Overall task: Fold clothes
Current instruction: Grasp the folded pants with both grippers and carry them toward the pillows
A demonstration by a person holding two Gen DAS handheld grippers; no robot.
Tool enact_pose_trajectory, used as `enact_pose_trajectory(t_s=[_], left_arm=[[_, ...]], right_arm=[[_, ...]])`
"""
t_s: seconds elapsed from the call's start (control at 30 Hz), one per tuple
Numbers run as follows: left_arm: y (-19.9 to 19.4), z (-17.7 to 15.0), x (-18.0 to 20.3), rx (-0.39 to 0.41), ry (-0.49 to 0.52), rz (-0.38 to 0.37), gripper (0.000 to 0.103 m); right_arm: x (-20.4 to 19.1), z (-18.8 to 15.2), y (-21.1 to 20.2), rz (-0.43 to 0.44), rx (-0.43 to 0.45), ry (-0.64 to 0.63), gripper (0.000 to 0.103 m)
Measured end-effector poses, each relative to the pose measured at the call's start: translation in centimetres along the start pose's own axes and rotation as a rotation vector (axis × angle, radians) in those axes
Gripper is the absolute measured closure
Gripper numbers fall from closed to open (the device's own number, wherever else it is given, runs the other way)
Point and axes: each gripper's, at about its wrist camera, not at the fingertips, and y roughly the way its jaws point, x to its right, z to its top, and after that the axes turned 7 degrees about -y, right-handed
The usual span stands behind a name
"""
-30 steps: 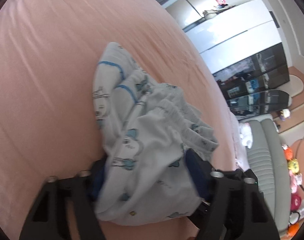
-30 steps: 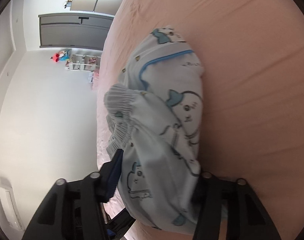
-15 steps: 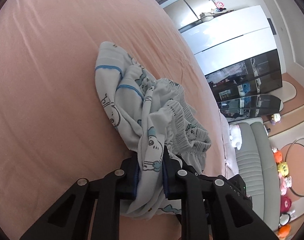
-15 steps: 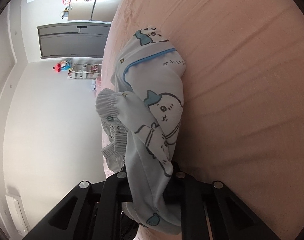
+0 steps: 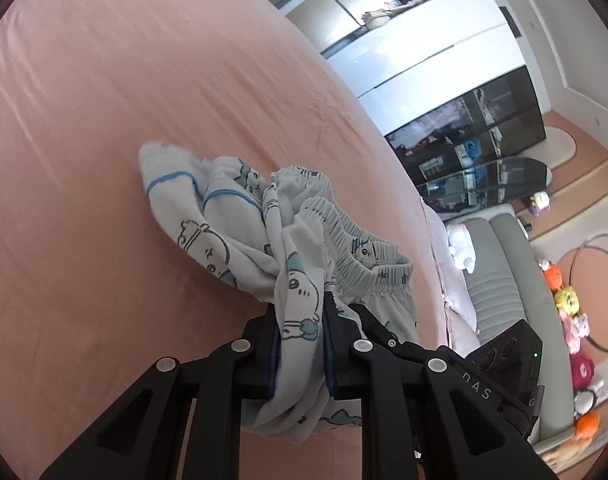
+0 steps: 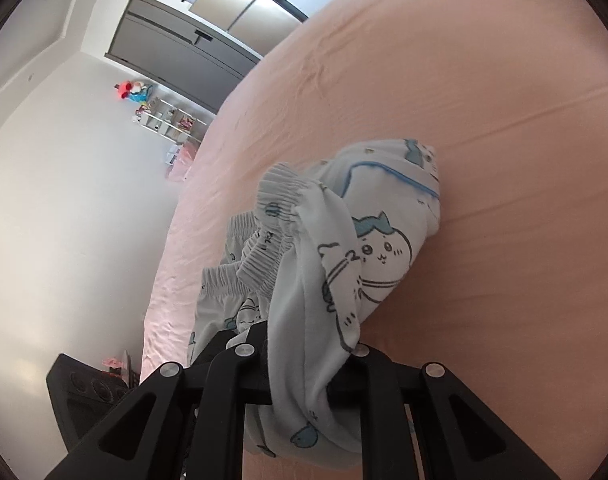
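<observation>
Pointing downward, both grippers (image 5: 300,344) (image 6: 304,364) pinch the printed shorts (image 5: 240,236).

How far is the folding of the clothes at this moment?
Done: only the grasp. The left gripper and right gripper have just closed, each on a bunch of the printed garment. In hand: it is lifted, partly off the pink sheet, and hangs crumpled. Left: spreading it flat and every fold; no fold shows yet.

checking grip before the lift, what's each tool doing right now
Left tool: shut on the white cartoon-print cotton garment.
Right tool: shut on the same garment.
</observation>
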Motion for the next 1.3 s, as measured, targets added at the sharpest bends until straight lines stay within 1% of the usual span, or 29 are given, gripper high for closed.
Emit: enact_pose_trajectory(t_s=[0.1,0.17,0.23,0.37,0.53,0.67,0.8,0.87,0.97,1.03,1.2,1.3], left_arm=[[0.0,-0.6,2.5,0.002,0.090,0.012,0.089],[0.0,-1.1,4.2,0.002,0.136,-0.013,0.089],[0.1,-1.5,5.7,-0.005,0.157,-0.044,0.089],[0.5,-1.9,8.2,-0.037,0.164,-0.126,0.089],[1.1,-2.5,10.6,-0.095,0.132,-0.220,0.089],[1.0,-3.0,12.5,-0.121,0.132,-0.262,0.089],[1.6,-3.9,15.6,-0.134,0.176,-0.270,0.089],[1.8,-4.3,16.9,-0.142,0.198,-0.287,0.089],[2.3,-5.1,19.2,-0.160,0.247,-0.304,0.089],[2.9,-5.6,21.1,-0.179,0.287,-0.319,0.089],[4.9,-7.4,26.9,-0.255,0.376,-0.388,0.089],[5.9,-9.2,30.4,-0.295,0.460,-0.426,0.088]], right_arm=[[0.1,0.1,-1.8,-0.010,0.023,-0.006,0.090],[0.4,0.3,-3.1,-0.014,0.045,-0.006,0.090],[0.6,0.6,-4.8,-0.020,0.081,-0.008,0.090],[0.5,1.5,-8.2,-0.050,0.138,-0.037,0.090],[0.3,2.5,-12.9,-0.083,0.205,-0.049,0.090],[-0.4,3.2,-15.9,-0.109,0.232,-0.070,0.090],[-1.5,3.5,-18.6,-0.161,0.256,-0.114,0.090],[-1.6,3.6,-20.1,-0.180,0.274,-0.123,0.090],[-1.7,4.1,-22.3,-0.201,0.305,-0.133,0.090],[-2.0,5.0,-23.2,-0.216,0.328,-0.142,0.090],[0.0,5.2,-29.5,-0.261,0.417,-0.116,0.090],[0.7,6.2,-32.5,-0.300,0.476,-0.082,0.090]])
